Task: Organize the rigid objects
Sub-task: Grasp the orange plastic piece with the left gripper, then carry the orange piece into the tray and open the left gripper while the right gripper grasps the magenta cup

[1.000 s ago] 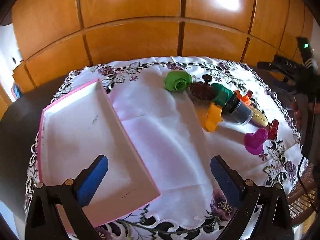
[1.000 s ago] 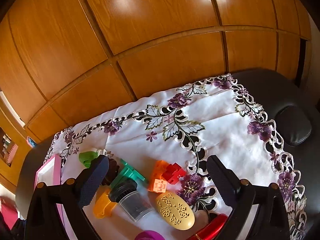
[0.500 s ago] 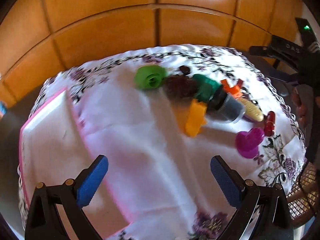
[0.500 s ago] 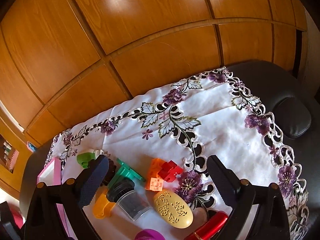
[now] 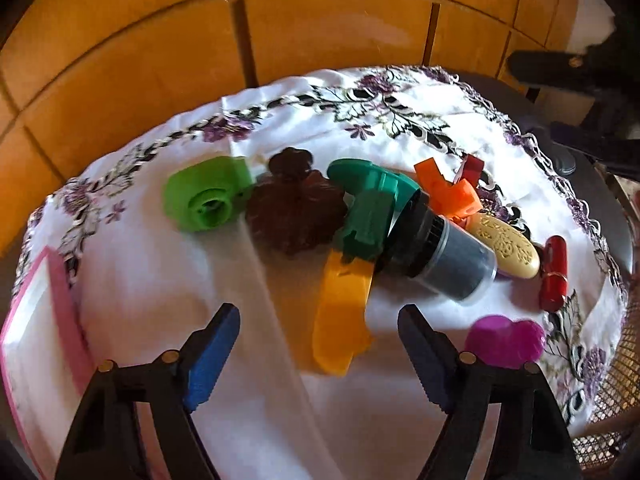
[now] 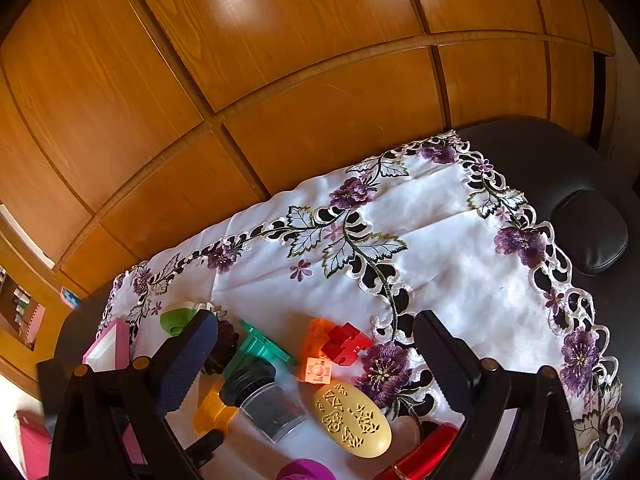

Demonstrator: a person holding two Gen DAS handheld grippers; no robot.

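The left hand-held gripper [image 5: 318,346] has just been closing, jaws apart around the yellow piece [image 5: 340,316], not yet pressing. The green piece [image 5: 366,216] lies on its far end and may be dragged. The right hand-held gripper [image 6: 316,364] hangs apart, empty.

Tray [image 5: 60,320] left of toy pile [image 5: 360,216]

Both fisheye views are bright and warm, with black vignetted corners and straight lines bowed toward the rim. White glare patches sit on the glossy orange wood panelling [image 6: 304,80]. The left wrist view is motion-smeared, softening the white embroidered tablecloth [image 5: 224,272]; the right wrist view is sharp, with soft short shadows under the toys
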